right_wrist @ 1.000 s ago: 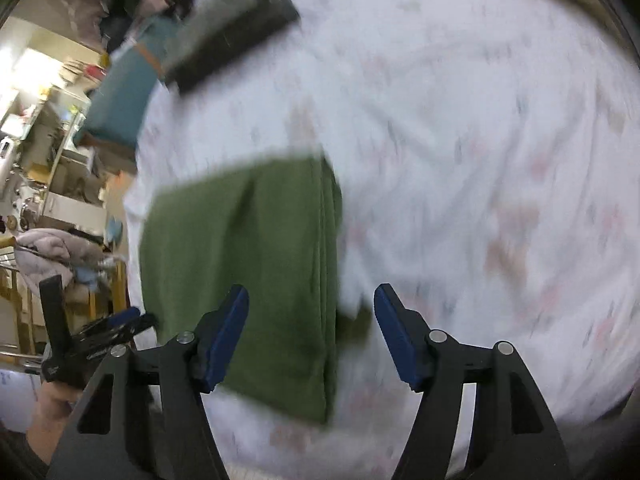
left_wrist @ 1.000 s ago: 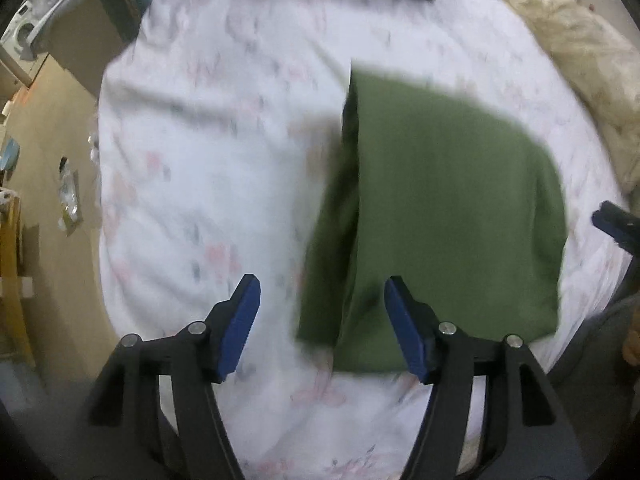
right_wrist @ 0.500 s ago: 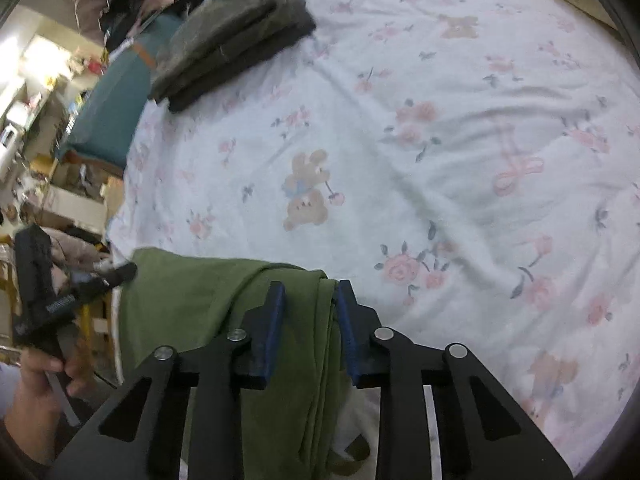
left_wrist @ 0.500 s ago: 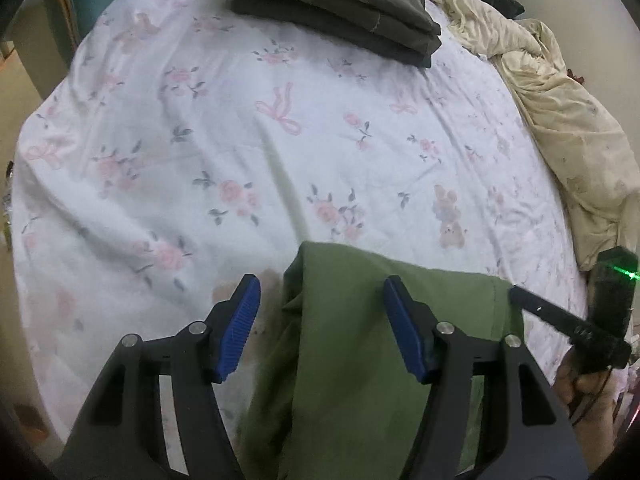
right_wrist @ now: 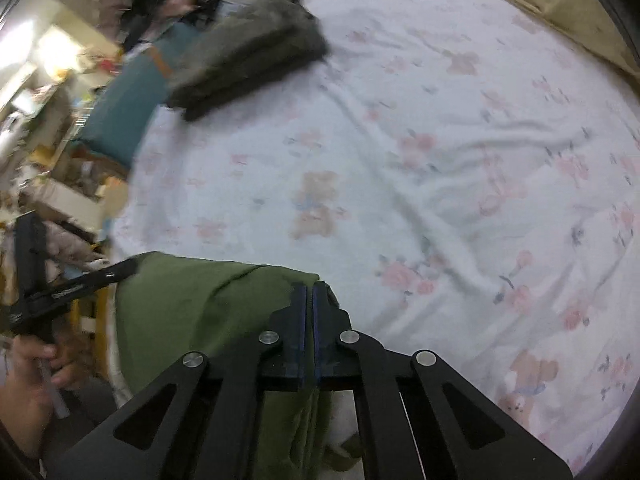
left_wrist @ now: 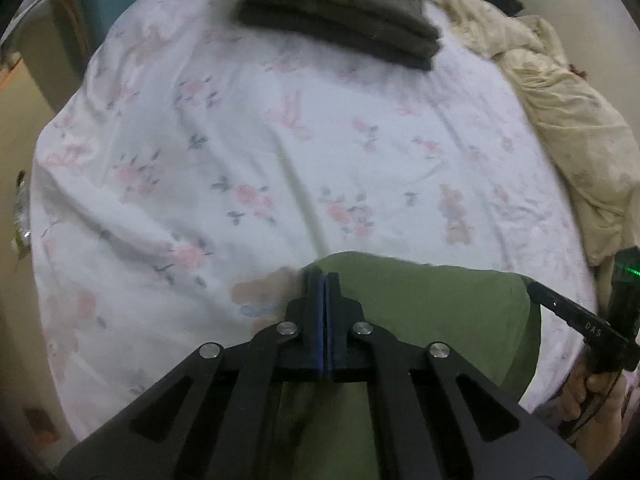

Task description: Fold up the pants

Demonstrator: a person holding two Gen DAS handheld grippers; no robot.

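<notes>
The folded green pants [left_wrist: 432, 312] hang at the near edge of the floral bed sheet [left_wrist: 280, 152]. My left gripper [left_wrist: 324, 280] is shut on their left upper corner. In the right wrist view my right gripper [right_wrist: 310, 290] is shut on the right upper corner of the same pants [right_wrist: 200, 312]. The cloth stretches between the two grippers and drapes down below them. Each gripper shows in the other's view: the right one [left_wrist: 576, 320] and the left one [right_wrist: 72, 284].
A stack of folded dark pants [left_wrist: 340, 12] lies at the far side of the bed, also in the right wrist view [right_wrist: 248, 52]. A crumpled cream cloth [left_wrist: 560, 120] lies along the right edge. A teal pillow [right_wrist: 128, 116] and cluttered furniture stand beyond the bed's left side.
Both grippers came down onto the pants. The right one shut on its corner half a second ago, the left one shut just now. The pants are now lifted at the near bed edge.
</notes>
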